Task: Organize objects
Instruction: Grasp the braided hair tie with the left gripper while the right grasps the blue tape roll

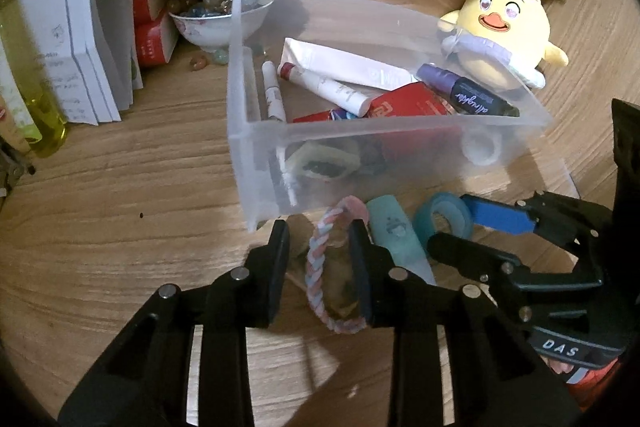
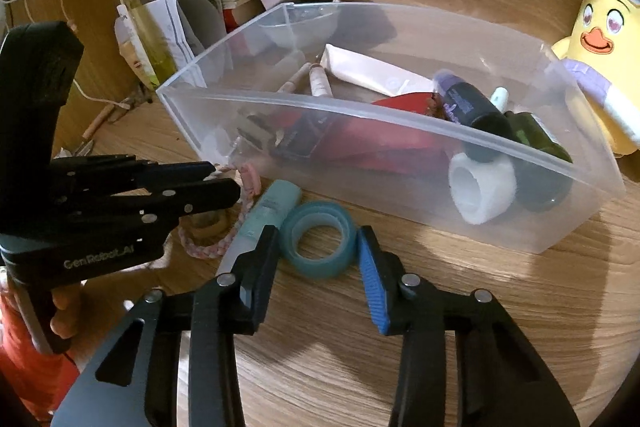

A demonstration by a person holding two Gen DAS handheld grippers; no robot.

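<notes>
On the wooden bench (image 1: 120, 207) stands one clear plastic bin (image 1: 400, 143), and three loose things lie in a row just in front of its near wall: one braided pink-and-blue hair tie (image 1: 320, 267), one pale teal tube (image 1: 394, 231) and one roll of blue tape (image 2: 318, 239).

The left gripper (image 1: 320, 247) has its jaws narrowed around the hair tie; the loop passes between them, one side crossing the gap and the other running against the right finger, but I cannot tell if the pads press it.

The right gripper (image 2: 318, 247) straddles the tape roll, jaws partly open; the blue pad sits close at the roll's right edge and the black finger close at its left, over the teal tube. Firm contact cannot be made out.

Inside the bin lie two white tubes, one slim pen-like stick, one red box (image 1: 408, 103), one purple-capped dark bottle (image 1: 468, 91), one green bottle (image 2: 536, 135) and one white roll (image 2: 480, 187).

One yellow chick plush (image 1: 508, 39) with rabbit ears leans behind the bin. To the left stand one bowl of glass pebbles (image 1: 216, 23) and one stack of papers (image 1: 88, 39).
</notes>
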